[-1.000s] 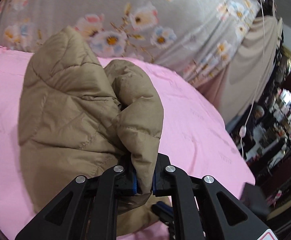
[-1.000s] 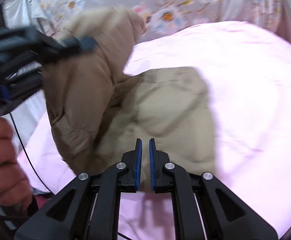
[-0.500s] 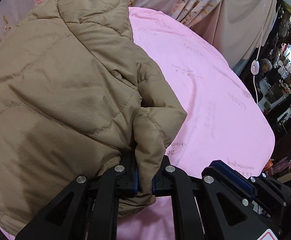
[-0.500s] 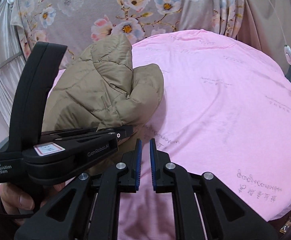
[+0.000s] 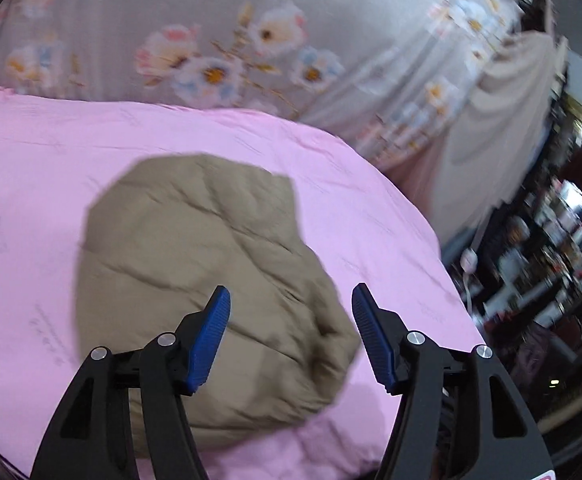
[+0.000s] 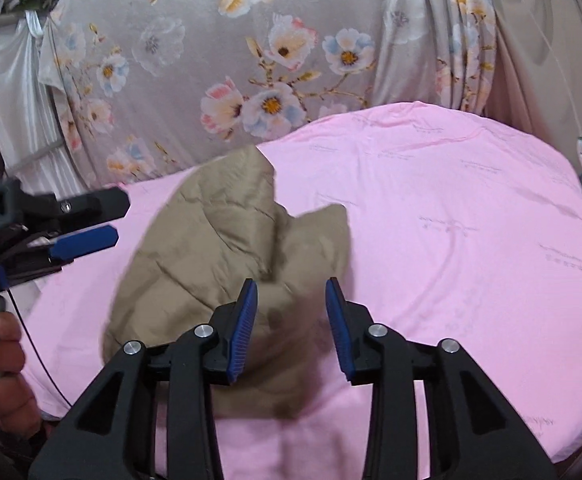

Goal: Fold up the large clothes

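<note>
Pink bed (image 5: 31,184) under a floral curtain (image 5: 211,40): from the left wrist we see our left hand-held gripper (image 5: 291,338), jaws just spread, above the tan jacket (image 5: 195,264) bunched on the sheet, nothing between them. From the right wrist, our right hand-held gripper (image 6: 292,326) has been opening too, empty above the jacket's near edge.
</note>
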Available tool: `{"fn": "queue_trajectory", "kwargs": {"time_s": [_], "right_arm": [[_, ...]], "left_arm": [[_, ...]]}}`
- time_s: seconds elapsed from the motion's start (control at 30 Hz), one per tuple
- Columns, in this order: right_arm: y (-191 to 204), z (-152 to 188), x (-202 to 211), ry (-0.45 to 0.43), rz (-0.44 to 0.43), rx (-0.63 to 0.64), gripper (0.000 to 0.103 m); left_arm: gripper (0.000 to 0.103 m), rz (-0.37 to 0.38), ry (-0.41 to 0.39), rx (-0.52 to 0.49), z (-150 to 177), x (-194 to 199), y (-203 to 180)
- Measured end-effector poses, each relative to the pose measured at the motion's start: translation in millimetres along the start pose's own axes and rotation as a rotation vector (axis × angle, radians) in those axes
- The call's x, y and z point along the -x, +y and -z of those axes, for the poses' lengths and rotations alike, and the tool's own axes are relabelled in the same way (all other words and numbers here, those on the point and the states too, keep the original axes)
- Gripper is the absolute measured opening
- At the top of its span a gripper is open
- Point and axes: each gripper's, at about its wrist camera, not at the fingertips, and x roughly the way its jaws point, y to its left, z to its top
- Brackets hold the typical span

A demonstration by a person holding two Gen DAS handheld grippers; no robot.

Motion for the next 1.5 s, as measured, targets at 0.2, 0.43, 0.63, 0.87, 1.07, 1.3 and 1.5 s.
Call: {"fn": "queue_trajectory", "kwargs": {"time_s": [0.2,0.43,0.63,0.87,1.07,1.3,1.5], "right_arm": [[21,-47,-36,0.039,-0.095,-0.062,0.052],[24,-78,-106,0.097,-0.023,-0.178,0.055],[10,-58,-174,0.248,0.009,-0.219,0.049],[-19,-28,-164,0.151,0.023,-0.261,0.018],[-32,-7,-183,0.174,0.057,-0.244,0.019],[-30,10,-199,0.16,0.095,-0.178,0.022],[-32,13,-204,0.149,0.101,-0.166,0.022]], "left_arm": [[0.061,-0.238,-0.073,0.115,-46,0,66],[0.061,-0.332,-0.078,0.151,-72,-19,105],[0.06,-0.322,-0.027,0.132,-73,-60,105],[0.059,-0.328,0.069,0.073,-48,-119,94],[0.061,-0.392,0.067,0.017,-26,-150,85],[0.066,-0.442,0.03,-0.032,-11,-168,82],[0.069,-0.469,0.013,-0.052,-6,-181,81]]}}
